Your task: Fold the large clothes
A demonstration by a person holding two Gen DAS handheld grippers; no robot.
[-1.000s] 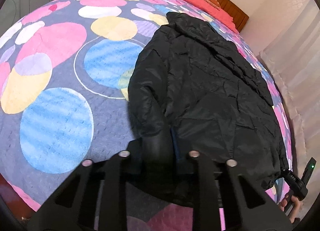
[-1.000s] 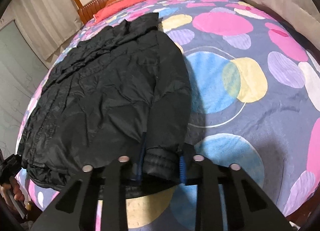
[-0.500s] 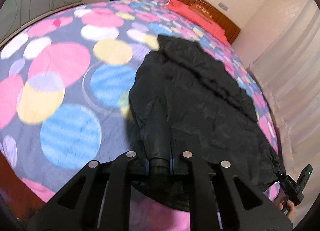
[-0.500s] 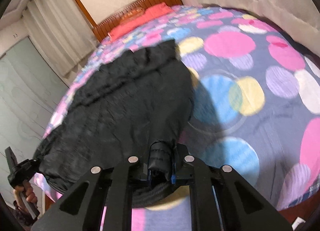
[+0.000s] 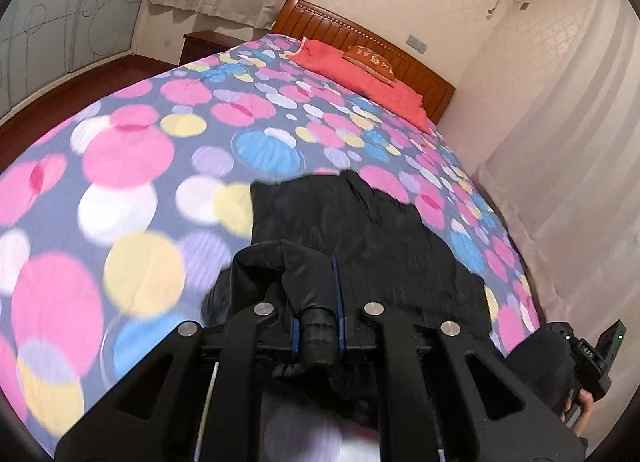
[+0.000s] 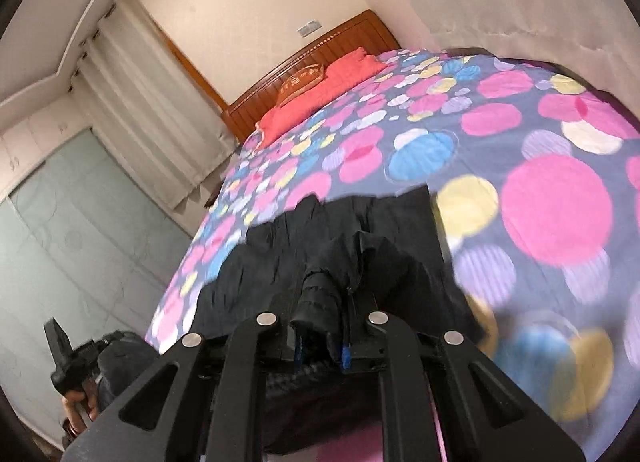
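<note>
No text can be read with certainty. Gold characters are seen on the orange cushion (image 5: 370, 59) at the far headboard, but they are blurred; faint white letters on the far-right device (image 5: 588, 354) possibly read "DAS".

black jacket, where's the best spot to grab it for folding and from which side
Grip the black jacket at its two near-end corners, coming from the foot of the bed. That edge lies closest, and it bunches thin enough to pinch. The left gripper and right gripper are each shut on a bunched corner there.
</note>
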